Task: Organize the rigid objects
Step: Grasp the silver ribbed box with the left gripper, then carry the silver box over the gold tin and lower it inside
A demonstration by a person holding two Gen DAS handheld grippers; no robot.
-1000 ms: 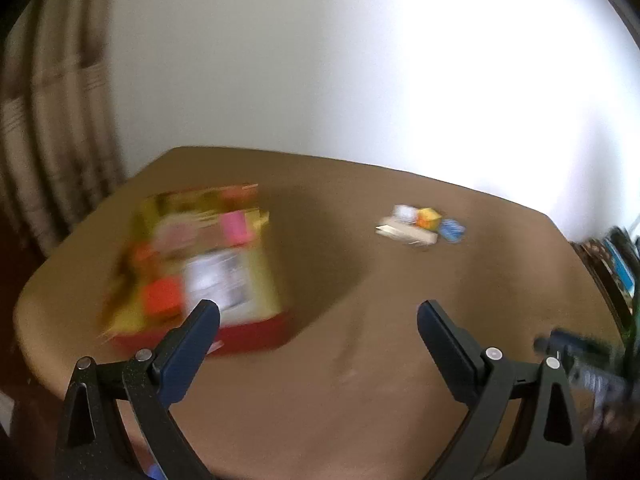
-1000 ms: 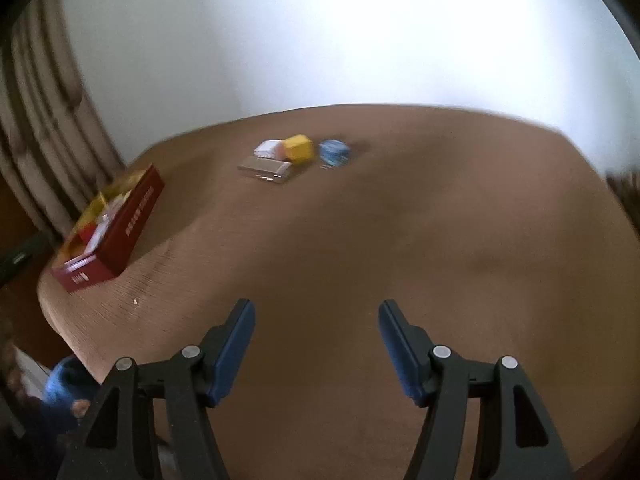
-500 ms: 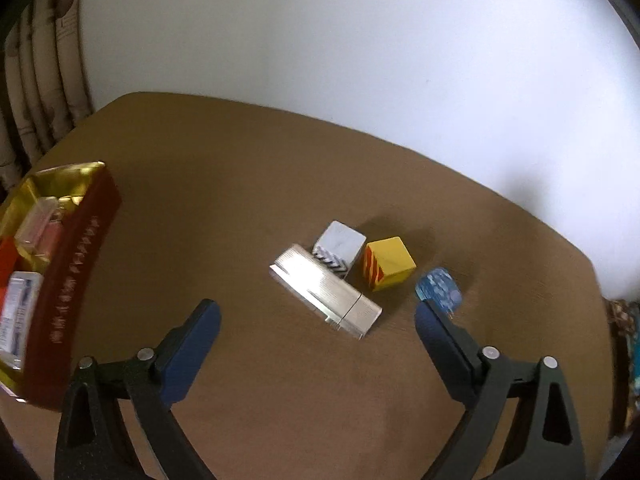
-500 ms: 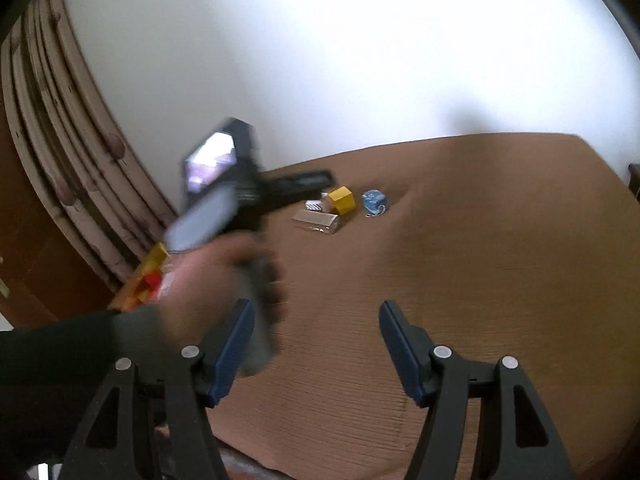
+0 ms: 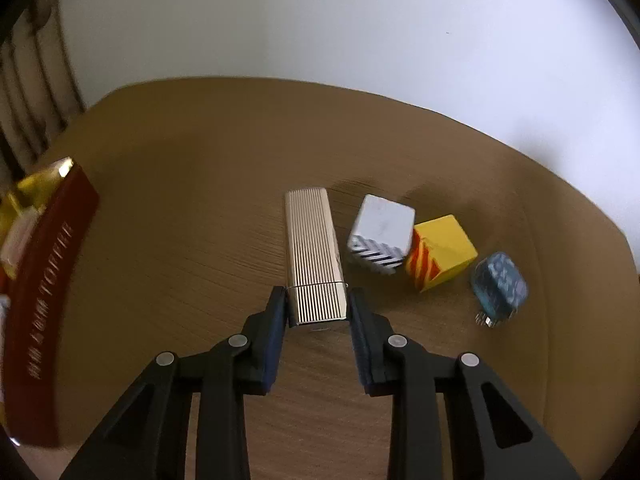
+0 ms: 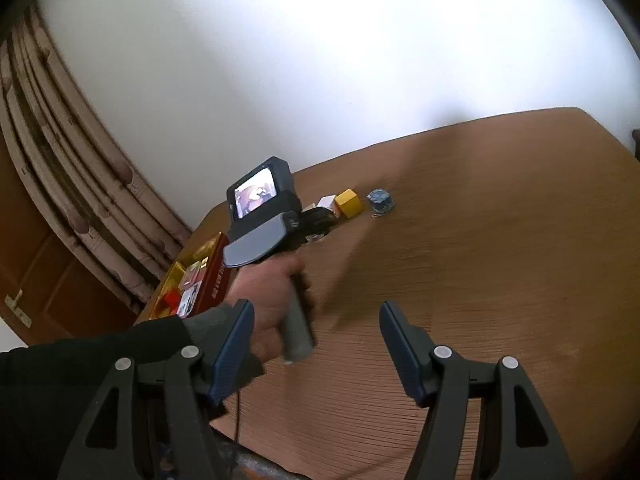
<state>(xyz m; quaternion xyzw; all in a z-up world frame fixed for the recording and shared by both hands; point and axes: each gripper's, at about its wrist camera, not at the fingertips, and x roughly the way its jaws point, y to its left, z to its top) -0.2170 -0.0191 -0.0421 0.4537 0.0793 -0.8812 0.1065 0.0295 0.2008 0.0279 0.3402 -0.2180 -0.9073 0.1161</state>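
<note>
Looking down the left gripper (image 5: pixel 316 304), the left wrist view shows its jaws, which have just been closing, pressed against both sides of the near end of a ribbed gold box (image 5: pixel 314 254) lying on the brown surface (image 5: pixel 180 216). Just right of it stand a white cube (image 5: pixel 380 236) with dark stripes, a yellow cube (image 5: pixel 442 252) with red stripes touching it, and a small blue part (image 5: pixel 500 284) with metal pins. A red tin (image 5: pixel 44 292) at the left edge carries pale lettering too blurred to read, and the frame cuts it off.

From the right wrist view, the right gripper (image 6: pixel 316 344) hangs above the surface with jaws apart and nothing between them. Only this view shows the left hand (image 6: pixel 268 296), its dark sleeve (image 6: pixel 92 360), and a lit screen (image 6: pixel 256 194) on the device. That device hides the gold box here; the tin's contents (image 6: pixel 186 292) are too small to make out.
</note>
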